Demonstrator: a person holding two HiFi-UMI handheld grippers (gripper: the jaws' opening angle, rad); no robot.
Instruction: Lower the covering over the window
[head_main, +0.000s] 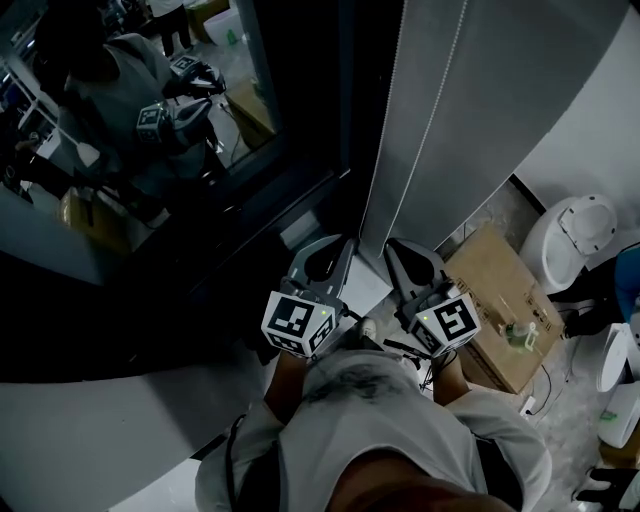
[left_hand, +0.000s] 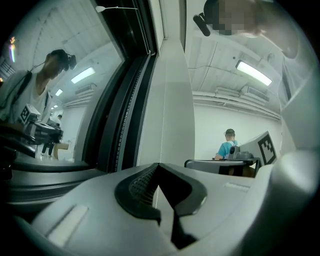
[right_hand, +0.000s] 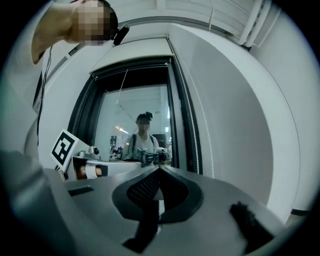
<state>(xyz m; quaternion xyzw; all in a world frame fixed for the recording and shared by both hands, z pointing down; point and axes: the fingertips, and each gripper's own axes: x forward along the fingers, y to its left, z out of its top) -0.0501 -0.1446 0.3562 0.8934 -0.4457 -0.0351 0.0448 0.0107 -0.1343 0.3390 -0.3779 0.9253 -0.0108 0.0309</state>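
Two big surfaces are filling the space ahead of the grippers: the dark window (head_main: 150, 150), lying ahead and to the left of both, and the grey wall (head_main: 490, 110), rising ahead and to the right. No blind is hanging over the glass, so it is probably sitting rolled up at the head of the window, above both grippers and out of reach. That would explain why the person is working at its side. The left gripper (head_main: 347, 243) and the right gripper (head_main: 391, 245) are pointing level, close together, at the strip where frame and wall are meeting. The left one's jaws are pinching shut on a thin cord (left_hand: 161, 100) that is running straight up from their tips, likely so that a pull can feed the blind down. The right one's jaws are meeting at the tips too. A pale sliver is showing in the gap behind them, but I am not able to tell what it is. A beaded chain (right_hand: 209, 140) is hanging just to its right, apart from the jaws.
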